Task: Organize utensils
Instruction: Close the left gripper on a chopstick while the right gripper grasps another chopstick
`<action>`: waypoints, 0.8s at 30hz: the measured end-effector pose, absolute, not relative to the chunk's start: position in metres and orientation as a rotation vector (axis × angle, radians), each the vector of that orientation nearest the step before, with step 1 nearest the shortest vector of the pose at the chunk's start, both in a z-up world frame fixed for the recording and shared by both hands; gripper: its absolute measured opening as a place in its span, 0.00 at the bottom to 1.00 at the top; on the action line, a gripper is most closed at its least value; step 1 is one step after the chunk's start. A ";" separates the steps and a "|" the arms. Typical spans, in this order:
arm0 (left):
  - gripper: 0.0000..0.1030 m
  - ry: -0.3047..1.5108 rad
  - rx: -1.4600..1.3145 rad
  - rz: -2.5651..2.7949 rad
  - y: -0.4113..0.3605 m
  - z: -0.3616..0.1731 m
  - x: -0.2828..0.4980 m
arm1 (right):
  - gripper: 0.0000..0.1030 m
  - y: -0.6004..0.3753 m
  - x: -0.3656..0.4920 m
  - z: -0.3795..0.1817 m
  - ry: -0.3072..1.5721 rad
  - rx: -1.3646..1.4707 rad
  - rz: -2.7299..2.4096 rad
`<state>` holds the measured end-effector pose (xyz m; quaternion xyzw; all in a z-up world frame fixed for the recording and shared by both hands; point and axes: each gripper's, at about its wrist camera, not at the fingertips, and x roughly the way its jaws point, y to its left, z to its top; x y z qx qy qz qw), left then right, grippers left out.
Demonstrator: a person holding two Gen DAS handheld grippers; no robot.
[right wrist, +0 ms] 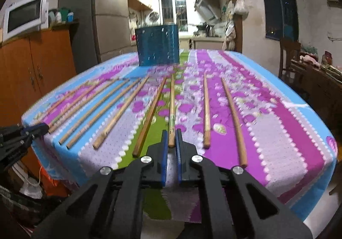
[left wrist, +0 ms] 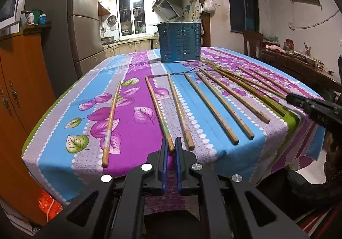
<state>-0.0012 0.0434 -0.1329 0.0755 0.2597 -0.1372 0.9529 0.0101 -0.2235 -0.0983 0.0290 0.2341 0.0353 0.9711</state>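
Kitchen table (left wrist: 213, 153): chopsticks fanned toward holder (left wrist: 179, 42) at twelve o'clock. Both my grippers, left (left wrist: 171, 145) and right (right wrist: 171, 136), each clench one chopstick's (left wrist: 159, 110) near end, ready to lift.

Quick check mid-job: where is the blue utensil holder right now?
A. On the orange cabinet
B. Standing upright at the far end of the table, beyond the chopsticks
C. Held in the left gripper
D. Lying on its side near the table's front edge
B: the holder stands upright at the far end of the table, past the tips of the chopsticks that lie in a row in front of it.
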 end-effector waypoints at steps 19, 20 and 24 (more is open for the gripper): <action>0.08 0.319 0.104 -0.276 0.056 -0.043 -0.014 | 0.05 -0.228 -0.010 -0.006 0.251 -0.007 0.094; 0.08 0.309 0.100 -0.277 0.057 -0.037 -0.013 | 0.05 -0.230 -0.009 0.000 0.233 -0.013 0.089; 0.08 0.271 0.101 -0.266 0.060 -0.014 0.000 | 0.05 -0.234 -0.005 0.018 0.188 -0.028 0.083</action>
